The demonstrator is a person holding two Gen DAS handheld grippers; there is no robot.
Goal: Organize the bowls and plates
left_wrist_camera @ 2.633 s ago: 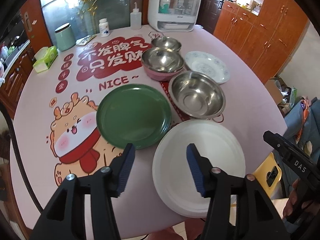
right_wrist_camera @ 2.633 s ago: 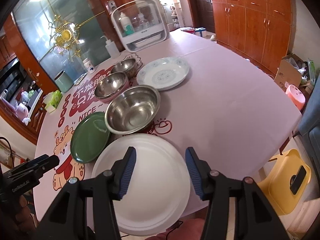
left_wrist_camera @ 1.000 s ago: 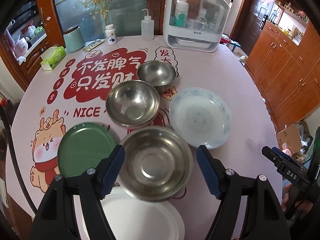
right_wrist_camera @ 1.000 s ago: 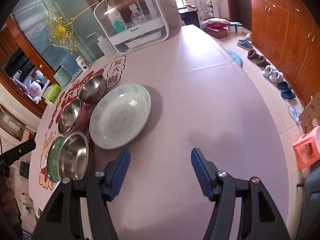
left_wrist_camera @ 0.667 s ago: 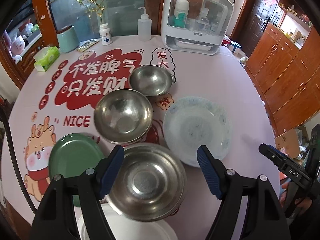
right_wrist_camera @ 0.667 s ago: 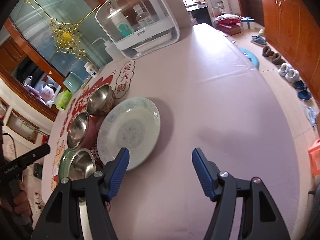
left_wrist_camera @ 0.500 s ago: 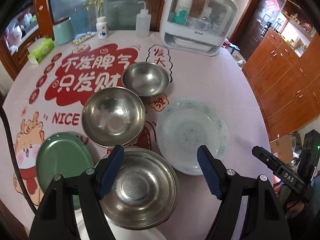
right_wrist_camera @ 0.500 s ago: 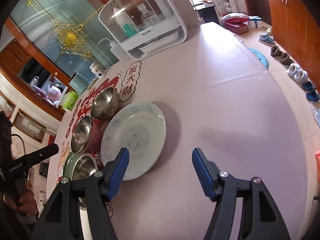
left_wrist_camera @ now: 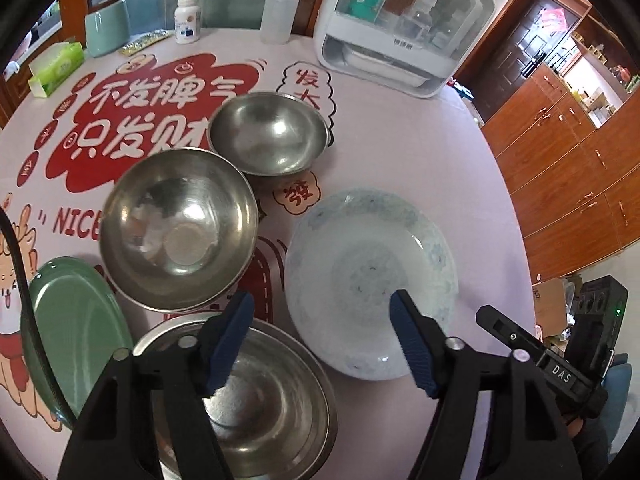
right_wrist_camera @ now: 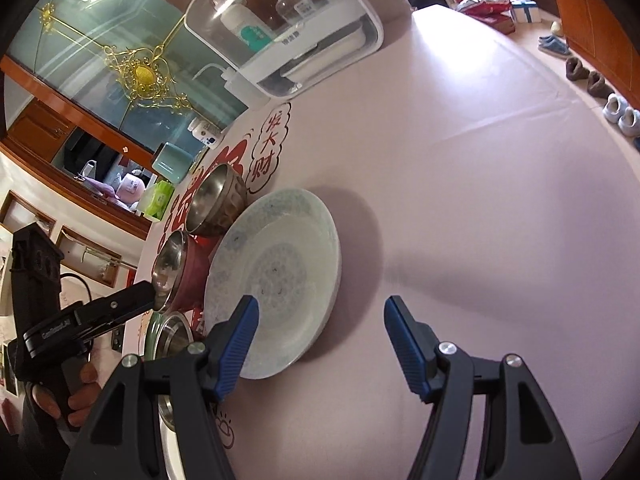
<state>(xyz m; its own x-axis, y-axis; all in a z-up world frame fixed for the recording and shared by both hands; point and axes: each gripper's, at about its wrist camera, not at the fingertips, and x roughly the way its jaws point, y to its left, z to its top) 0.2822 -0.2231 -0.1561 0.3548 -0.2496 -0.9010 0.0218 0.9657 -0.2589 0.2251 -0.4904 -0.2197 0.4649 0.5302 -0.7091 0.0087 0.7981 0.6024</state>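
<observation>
A white plate with a pale blue pattern (left_wrist_camera: 368, 276) lies on the pink tablecloth; it also shows in the right wrist view (right_wrist_camera: 276, 288). Three steel bowls stand beside it: a small far one (left_wrist_camera: 268, 132), a middle one with a pink outside (left_wrist_camera: 176, 228) and a large near one (left_wrist_camera: 256, 400). A green plate (left_wrist_camera: 76, 328) lies at the left. My left gripper (left_wrist_camera: 320, 344) is open above the large bowl and the patterned plate's near edge. My right gripper (right_wrist_camera: 320, 344) is open, its left finger over the patterned plate's near rim.
A white lidded dish rack (left_wrist_camera: 404, 28) stands at the table's far side, with a squeeze bottle (left_wrist_camera: 276, 16), a pill bottle (left_wrist_camera: 187, 20), a green canister (left_wrist_camera: 106, 28) and a tissue box (left_wrist_camera: 56, 68). Bare tablecloth (right_wrist_camera: 480, 160) lies right of the patterned plate. Wooden cabinets (left_wrist_camera: 568, 140) stand beyond.
Both grippers have moved forward over the table toward the patterned plate. The white plate has left the left wrist view. Both grippers stay open.
</observation>
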